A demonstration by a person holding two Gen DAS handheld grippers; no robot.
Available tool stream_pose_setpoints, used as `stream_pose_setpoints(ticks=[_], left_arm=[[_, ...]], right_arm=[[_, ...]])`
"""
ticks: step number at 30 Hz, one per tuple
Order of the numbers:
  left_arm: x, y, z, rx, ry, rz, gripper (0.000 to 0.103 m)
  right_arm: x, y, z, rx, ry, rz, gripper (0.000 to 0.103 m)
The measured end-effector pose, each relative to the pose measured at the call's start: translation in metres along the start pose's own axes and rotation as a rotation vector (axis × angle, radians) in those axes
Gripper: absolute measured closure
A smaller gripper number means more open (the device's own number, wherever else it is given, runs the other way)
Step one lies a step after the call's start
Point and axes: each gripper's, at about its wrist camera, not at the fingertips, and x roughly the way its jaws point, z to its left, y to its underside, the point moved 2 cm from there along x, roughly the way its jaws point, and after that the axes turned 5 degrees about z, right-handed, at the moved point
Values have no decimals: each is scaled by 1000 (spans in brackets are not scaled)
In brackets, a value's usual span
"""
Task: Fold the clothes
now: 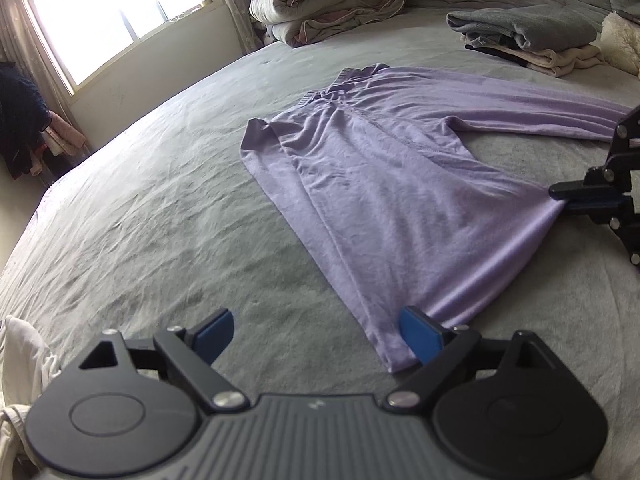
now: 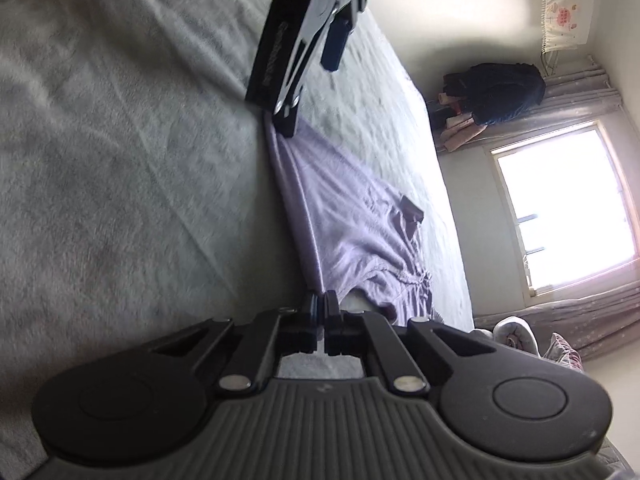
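Note:
A lilac long-sleeved top lies spread on the grey bed, collar far, hem near; it also shows in the right wrist view. My left gripper is open, its blue pads wide apart; the right pad rests at the hem's near corner. My right gripper is shut on the hem's other corner and pulls it taut; it shows at the right edge of the left wrist view. The left gripper appears at the top of the right wrist view, over the hem corner.
A stack of folded clothes and a rolled duvet lie at the far end of the bed. White cloth lies at the near left. A window and hung dark clothes are beyond the bed's left edge.

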Motion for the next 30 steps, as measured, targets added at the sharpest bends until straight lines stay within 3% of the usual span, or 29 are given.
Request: stream_pose_setpoints(ticks=[3, 7, 9, 10, 11, 16, 19, 24, 27, 30], left_arm=[[-2, 0, 0, 8, 0, 4, 12], [-6, -1, 1, 23, -3, 7, 12], [-10, -3, 1, 42, -20, -2, 12], [-12, -4, 0, 48, -29, -11, 12], [-14, -7, -1, 56, -40, -26, 12], [-31, -24, 0, 39, -61, -124, 12], [-29, -36, -5, 13, -34, -162, 12], [-6, -44, -27, 57, -29, -122, 12], [4, -43, -36, 85, -30, -89, 12], [10, -39, -40, 107, -35, -66, 12]], right_arm=[[-6, -2, -8, 55, -8, -24, 102], [-25, -1, -17, 194, -60, -52, 92], [-26, 0, -32, 312, -95, -72, 85], [-25, 2, -40, 372, -111, -81, 75], [-22, 4, -47, 426, -120, -87, 64], [-14, 13, -75, 650, -128, -121, 60], [-8, 20, -78, 740, -133, -148, 52], [17, 8, -67, 661, -114, -119, 52], [31, -9, -52, 522, -15, -78, 52], [48, -25, -37, 424, -10, -49, 52]])
